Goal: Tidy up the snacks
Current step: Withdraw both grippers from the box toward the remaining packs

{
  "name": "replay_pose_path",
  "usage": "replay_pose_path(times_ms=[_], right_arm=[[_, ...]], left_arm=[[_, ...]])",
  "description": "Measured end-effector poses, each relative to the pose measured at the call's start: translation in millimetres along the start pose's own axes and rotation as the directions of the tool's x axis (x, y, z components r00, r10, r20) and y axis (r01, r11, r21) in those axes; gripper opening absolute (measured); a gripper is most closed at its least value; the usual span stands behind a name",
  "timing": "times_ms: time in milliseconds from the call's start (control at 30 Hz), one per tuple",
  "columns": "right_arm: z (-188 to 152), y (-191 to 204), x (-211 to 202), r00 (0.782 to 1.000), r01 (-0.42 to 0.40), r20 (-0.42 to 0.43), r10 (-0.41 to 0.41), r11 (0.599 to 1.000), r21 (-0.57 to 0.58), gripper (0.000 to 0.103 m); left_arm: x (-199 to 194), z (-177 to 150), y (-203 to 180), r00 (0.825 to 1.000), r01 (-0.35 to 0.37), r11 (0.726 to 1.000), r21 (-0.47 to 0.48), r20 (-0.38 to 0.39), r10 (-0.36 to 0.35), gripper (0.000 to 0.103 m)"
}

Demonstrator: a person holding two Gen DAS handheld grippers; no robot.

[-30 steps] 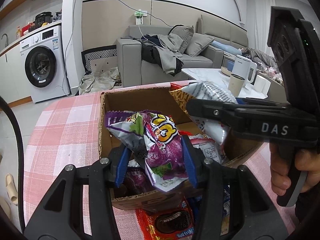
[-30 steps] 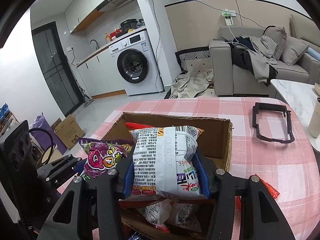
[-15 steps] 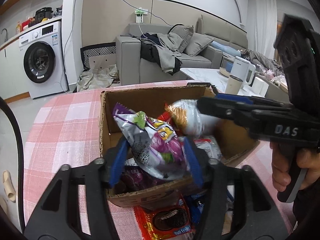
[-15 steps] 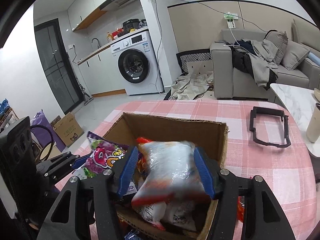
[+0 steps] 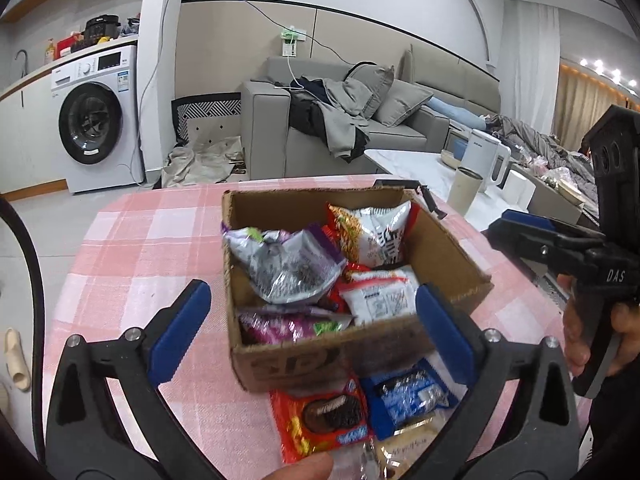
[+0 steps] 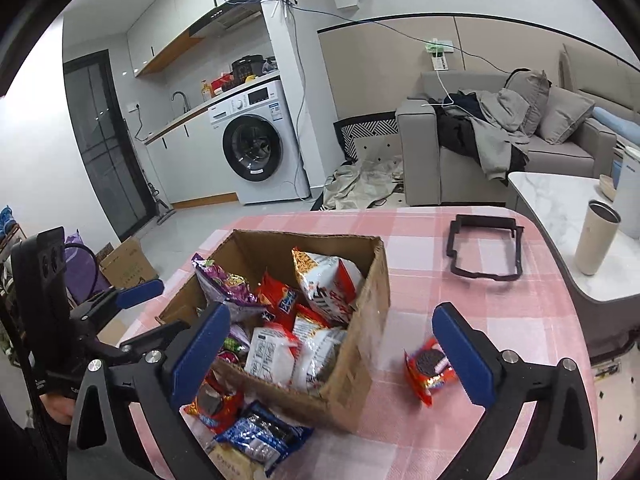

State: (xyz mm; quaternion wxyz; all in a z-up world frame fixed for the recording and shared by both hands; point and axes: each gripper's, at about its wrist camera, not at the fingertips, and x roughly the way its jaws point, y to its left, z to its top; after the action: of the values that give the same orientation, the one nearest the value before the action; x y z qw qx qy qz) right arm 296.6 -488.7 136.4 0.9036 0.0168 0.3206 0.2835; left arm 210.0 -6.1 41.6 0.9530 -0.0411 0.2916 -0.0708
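Left wrist view: the left gripper (image 5: pixel 310 308) is opening, its blue padded jaws spreading either side of the cardboard box (image 5: pixel 440 248) with nothing pinched. Crinkly foil snack bags (image 5: pixel 288 264) lie heaped inside. The right gripper (image 6: pixel 332 344) is likewise opening, empty, angled down. A glossy red cookie packet (image 6: pixel 428 368) lies right of the box on the pink checked tablecloth (image 6: pixel 460 304).
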Motion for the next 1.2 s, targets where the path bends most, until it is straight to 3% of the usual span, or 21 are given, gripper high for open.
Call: replay_pose_path(times_ms=[133, 467, 700, 1200], right_arm=[[-13.5, -1.9, -8.8, 1.0, 0.019, -0.015, -0.018, 1.0, 0.011, 0.103], [-55.7, 11.4, -17.2, 0.997, 0.039, -0.065, -0.036, 0.998, 0.051, 0.103], [-83.4, 16.5, -17.0, 0.986, 0.087, -0.146, -0.079, 0.995, 0.052, 0.103], [-123.5, 34.0, 11.5, 0.962, 0.067, -0.269, -0.042, 0.994, 0.086, 0.103]], left_arm=[[-18.7, -13.9, 1.1, 0.999, -0.053, 0.998, 0.016, -0.012, 0.053, 0.102], [-57.5, -49.1, 11.9, 0.995, -0.087, 0.996, -0.005, -0.05, 0.087, 0.102], [-59.6, -72.1, 12.2, 0.991, -0.09, 0.996, -0.005, -0.098, 0.089, 0.102], [-33.0, -98.4, 17.0, 0.977, -0.094, 0.995, -0.03, -0.197, 0.086, 0.102]])
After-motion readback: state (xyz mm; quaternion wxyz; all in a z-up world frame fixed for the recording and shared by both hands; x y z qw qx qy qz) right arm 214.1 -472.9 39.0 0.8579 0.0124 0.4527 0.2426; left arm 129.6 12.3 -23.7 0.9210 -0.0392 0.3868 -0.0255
